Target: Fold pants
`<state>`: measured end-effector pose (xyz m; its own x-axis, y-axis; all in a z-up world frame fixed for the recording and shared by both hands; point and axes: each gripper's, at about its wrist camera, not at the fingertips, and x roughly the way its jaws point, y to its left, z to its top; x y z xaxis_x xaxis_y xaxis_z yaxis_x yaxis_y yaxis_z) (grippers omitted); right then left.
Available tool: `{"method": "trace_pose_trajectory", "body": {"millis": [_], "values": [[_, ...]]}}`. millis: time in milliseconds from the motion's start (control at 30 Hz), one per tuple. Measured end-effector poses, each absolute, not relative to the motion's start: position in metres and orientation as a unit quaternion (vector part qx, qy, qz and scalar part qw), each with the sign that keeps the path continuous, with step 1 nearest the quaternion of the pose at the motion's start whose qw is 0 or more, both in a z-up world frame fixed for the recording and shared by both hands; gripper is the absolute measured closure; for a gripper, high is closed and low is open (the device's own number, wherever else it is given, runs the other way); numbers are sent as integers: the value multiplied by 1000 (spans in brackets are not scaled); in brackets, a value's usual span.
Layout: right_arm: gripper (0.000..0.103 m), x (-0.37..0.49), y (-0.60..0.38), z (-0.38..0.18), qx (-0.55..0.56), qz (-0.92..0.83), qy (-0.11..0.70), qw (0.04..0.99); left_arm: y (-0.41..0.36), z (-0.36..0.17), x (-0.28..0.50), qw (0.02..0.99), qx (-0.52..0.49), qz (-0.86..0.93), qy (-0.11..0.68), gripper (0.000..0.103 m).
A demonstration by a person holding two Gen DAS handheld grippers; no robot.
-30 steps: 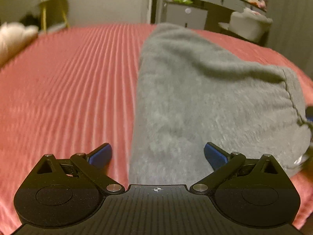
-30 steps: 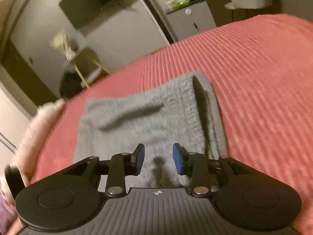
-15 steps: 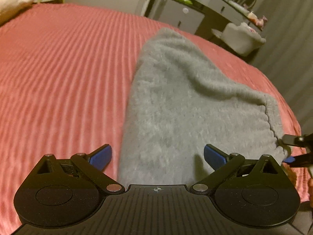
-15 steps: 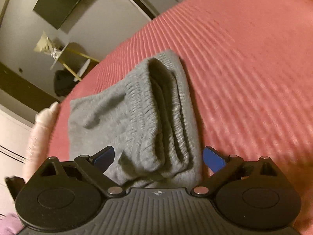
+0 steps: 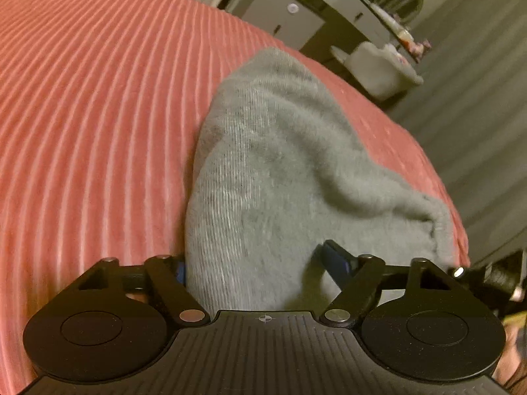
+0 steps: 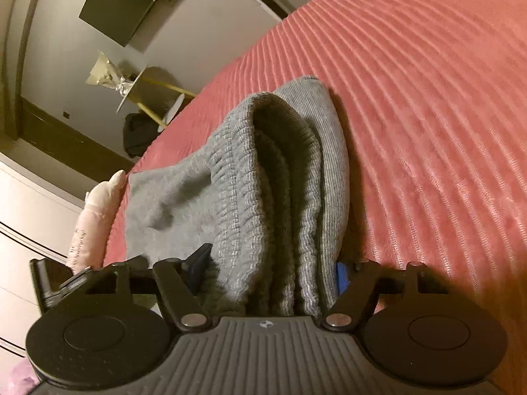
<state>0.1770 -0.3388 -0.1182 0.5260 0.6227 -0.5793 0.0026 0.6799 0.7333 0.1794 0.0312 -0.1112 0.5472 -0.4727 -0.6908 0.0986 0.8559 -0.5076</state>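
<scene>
The grey pants lie folded on the pink ribbed bedspread. My left gripper is open, its jaws wide on either side of the near folded edge; the cloth sits deep between them. In the right wrist view the pants show stacked layers with the ribbed waistband on top. My right gripper is open, its jaws straddling the waistband end, cloth filling the gap. The right gripper's tip shows at the right edge of the left wrist view.
The bedspread spreads to the right of the pants. A pink soft toy lies at the bed's left edge. A grey dresser and a white chair stand beyond the bed. A wall screen hangs above.
Both grippers have moved forward onto the pants, so the cloth now lies between their jaws. The right gripper went from nearly shut a second ago to wide open.
</scene>
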Motion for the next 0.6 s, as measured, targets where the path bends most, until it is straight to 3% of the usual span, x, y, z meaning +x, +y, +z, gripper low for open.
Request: {"method": "trace_pose_trajectory", "body": {"millis": [67,133,200,233,300,433,600], "values": [[9,188,-336,-122,370,204,452,786,26,-112,183,855,-201,-178,444,14],[5,196,-324,-120,350,197,461,791,18,-110,185,860,-185,-168,444,15],[6,199,-314,-115,326,186,463,803,8,-105,182,874,-148,-154,436,31],[16,197,-310,-111,306,176,462,813,6,-103,180,879,-138,-153,430,48],[37,189,-305,-100,262,164,456,835,13,-98,177,875,-174,-150,426,61],[44,180,-298,-67,251,176,412,858,6,-78,175,885,-168,-147,409,65],[46,192,-297,-21,246,189,357,881,-2,-41,184,901,-161,-163,367,67]]}}
